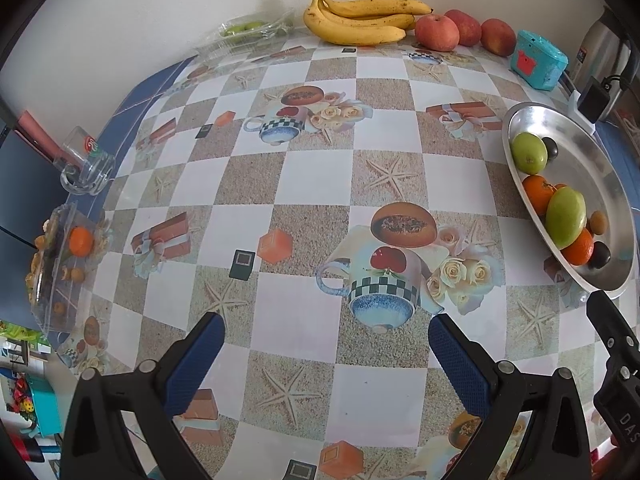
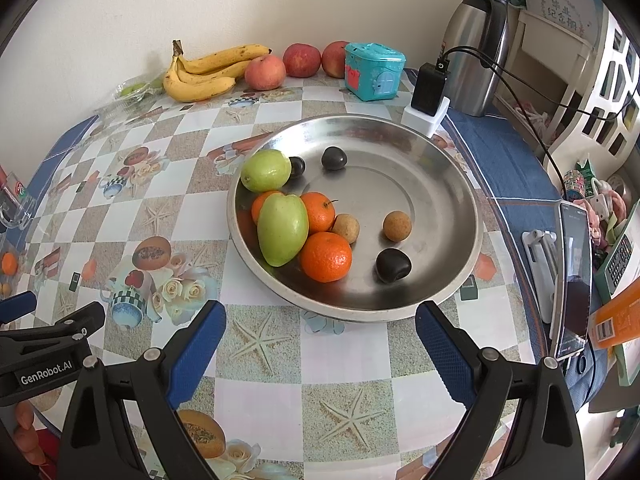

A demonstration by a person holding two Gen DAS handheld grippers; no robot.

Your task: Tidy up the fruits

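A round metal plate (image 2: 440, 184) holds two green fruits (image 2: 282, 228), three oranges (image 2: 326, 256), two brown longans (image 2: 397, 225) and three dark plums (image 2: 393, 265). It shows at the right in the left wrist view (image 1: 600, 168). A banana bunch (image 1: 360, 20) and three red apples (image 1: 436, 32) lie by the back wall. My left gripper (image 1: 326, 344) is open and empty over the patterned tablecloth. My right gripper (image 2: 320, 332) is open and empty just in front of the plate.
A clear plastic box (image 1: 60, 256) with an orange (image 1: 81, 241) and small fruits sits at the left table edge, near a glass mug (image 1: 86, 168). A clear tray of green fruits (image 1: 248, 30), a teal box (image 2: 374, 70), a steel kettle (image 2: 476, 48), a charger (image 2: 428, 92) and a phone (image 2: 572, 280) stand around.
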